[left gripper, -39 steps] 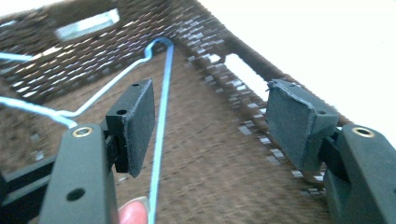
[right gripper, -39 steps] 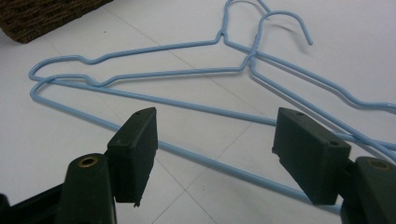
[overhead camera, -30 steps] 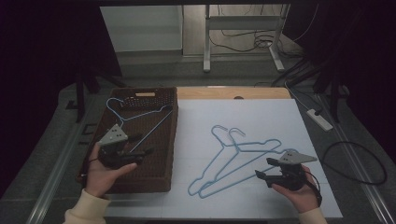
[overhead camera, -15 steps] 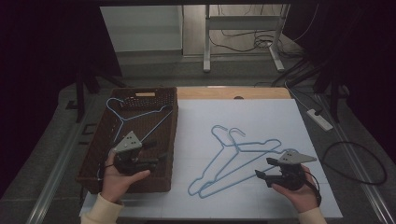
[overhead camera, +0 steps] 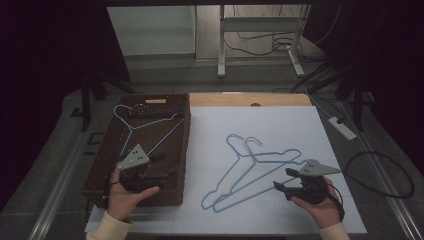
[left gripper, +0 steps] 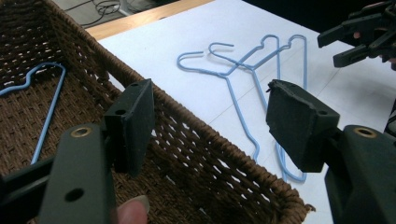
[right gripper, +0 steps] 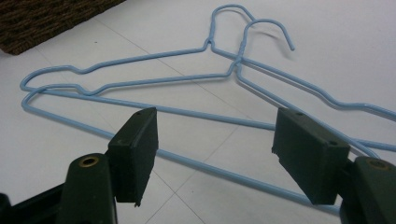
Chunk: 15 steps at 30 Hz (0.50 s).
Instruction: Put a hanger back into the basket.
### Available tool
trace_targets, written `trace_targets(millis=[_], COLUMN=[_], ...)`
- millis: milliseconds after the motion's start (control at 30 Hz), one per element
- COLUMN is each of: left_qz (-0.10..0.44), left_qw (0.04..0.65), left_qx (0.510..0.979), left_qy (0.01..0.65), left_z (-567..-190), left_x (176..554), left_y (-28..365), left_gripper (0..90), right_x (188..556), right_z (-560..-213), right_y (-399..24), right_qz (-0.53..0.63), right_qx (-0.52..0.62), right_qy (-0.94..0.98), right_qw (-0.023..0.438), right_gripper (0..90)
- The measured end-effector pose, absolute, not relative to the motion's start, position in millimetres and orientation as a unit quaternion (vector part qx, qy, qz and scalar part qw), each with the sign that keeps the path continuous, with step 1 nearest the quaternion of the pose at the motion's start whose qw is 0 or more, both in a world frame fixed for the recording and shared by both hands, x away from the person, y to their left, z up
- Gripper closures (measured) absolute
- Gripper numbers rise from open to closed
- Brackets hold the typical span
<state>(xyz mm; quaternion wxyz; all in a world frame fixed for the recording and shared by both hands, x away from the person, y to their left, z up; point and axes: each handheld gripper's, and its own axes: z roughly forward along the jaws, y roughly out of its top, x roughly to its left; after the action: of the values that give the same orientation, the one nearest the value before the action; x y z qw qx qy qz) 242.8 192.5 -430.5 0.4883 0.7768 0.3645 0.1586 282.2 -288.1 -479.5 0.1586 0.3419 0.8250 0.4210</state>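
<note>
Hangers (overhead camera: 252, 170) — two blue wire ones, overlapped, flat on white tabletop (overhead camera: 280, 125), right of basket (overhead camera: 102, 182). Third hanger (overhead camera: 145, 127) inside basket, toward far end. Left gripper (overhead camera: 172, 173) held over basket's near right corner, jaws apart, nothing between them; pointed toward tabletop hangers. Right gripper (overhead camera: 282, 179) low over tabletop, just beside hangers' lower bars — jaws apart, not touching wire, bars visible beyond the gap in right gripper view.
</note>
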Motion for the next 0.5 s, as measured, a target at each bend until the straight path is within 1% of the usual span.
trace_targets(millis=[500], left_qz=[0.153], left_qw=[0.49], left_qx=[0.784], left_qy=[0.35], left_z=[-438.0], left_x=[238.5], left_y=[186.0], left_gripper=[33.0], right_x=[287.9], right_z=[-480.0], right_y=[-281.2], right_qz=[0.417], right_qx=[0.356], right_qy=[0.821], right_qw=[0.157], right_gripper=[31.7])
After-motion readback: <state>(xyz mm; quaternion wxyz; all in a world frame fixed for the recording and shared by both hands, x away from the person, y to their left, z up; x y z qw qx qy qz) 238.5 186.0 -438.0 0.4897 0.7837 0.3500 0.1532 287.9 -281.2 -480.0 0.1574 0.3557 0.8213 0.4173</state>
